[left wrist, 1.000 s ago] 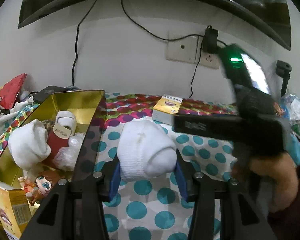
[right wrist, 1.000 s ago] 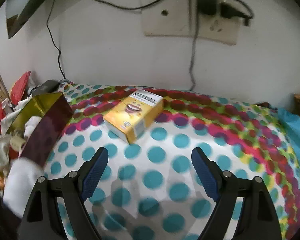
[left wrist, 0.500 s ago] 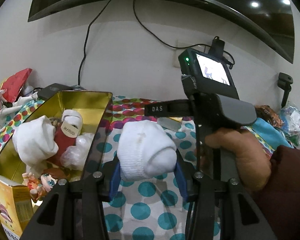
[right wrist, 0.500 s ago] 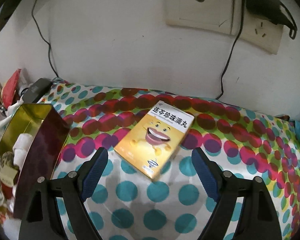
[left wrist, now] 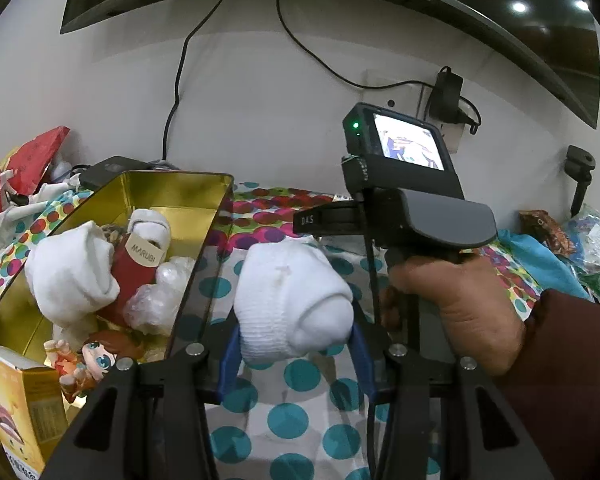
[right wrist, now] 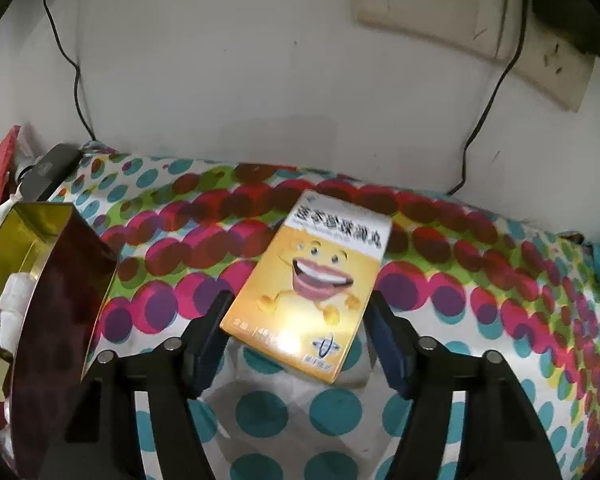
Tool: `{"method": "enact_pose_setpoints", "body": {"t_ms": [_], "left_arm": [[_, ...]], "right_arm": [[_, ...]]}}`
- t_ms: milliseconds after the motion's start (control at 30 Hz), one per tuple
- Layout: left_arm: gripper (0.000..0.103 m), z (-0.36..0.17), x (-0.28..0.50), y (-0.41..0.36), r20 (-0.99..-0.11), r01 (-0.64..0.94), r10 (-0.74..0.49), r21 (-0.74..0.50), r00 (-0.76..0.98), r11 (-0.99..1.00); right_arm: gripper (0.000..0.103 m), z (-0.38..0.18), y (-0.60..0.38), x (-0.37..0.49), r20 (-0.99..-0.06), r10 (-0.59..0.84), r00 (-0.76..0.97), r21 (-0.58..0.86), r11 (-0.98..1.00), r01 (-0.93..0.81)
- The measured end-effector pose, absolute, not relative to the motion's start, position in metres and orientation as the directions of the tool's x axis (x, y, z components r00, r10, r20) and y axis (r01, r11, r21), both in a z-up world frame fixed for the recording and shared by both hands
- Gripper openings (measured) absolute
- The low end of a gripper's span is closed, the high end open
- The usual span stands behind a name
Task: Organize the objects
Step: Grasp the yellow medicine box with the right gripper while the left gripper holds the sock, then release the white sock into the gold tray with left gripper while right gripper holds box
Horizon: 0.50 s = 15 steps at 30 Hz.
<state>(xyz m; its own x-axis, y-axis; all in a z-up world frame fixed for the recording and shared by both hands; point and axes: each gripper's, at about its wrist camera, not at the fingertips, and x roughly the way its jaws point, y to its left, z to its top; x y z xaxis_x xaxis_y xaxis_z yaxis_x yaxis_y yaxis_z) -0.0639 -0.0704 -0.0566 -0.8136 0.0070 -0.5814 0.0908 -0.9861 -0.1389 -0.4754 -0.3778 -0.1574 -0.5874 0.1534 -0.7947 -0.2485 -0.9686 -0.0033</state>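
Currently left gripper is clamping a rolled white sock beside the gold tin, while right gripper, jaws just closing, is straddling the yellow smiley box on the polka-dot cloth, contact unclear.

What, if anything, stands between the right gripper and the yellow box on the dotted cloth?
Nothing visible. The yellow box lies flat between the fingers of the right gripper, which have just been closing around it; only dotted cloth surrounds it.
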Motion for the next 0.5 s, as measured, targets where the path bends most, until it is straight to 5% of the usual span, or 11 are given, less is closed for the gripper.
{"method": "enact_pose_setpoints", "body": {"t_ms": [500], "left_arm": [[0.047,-0.06,-0.068,-0.067,-0.603,0.112,-0.026,-0.105,-0.797,-0.988]], "right_arm": [[0.055,-0.153,-0.394,-0.463,-0.752,0.147,-0.642,0.009,-0.972,-0.234]]}}
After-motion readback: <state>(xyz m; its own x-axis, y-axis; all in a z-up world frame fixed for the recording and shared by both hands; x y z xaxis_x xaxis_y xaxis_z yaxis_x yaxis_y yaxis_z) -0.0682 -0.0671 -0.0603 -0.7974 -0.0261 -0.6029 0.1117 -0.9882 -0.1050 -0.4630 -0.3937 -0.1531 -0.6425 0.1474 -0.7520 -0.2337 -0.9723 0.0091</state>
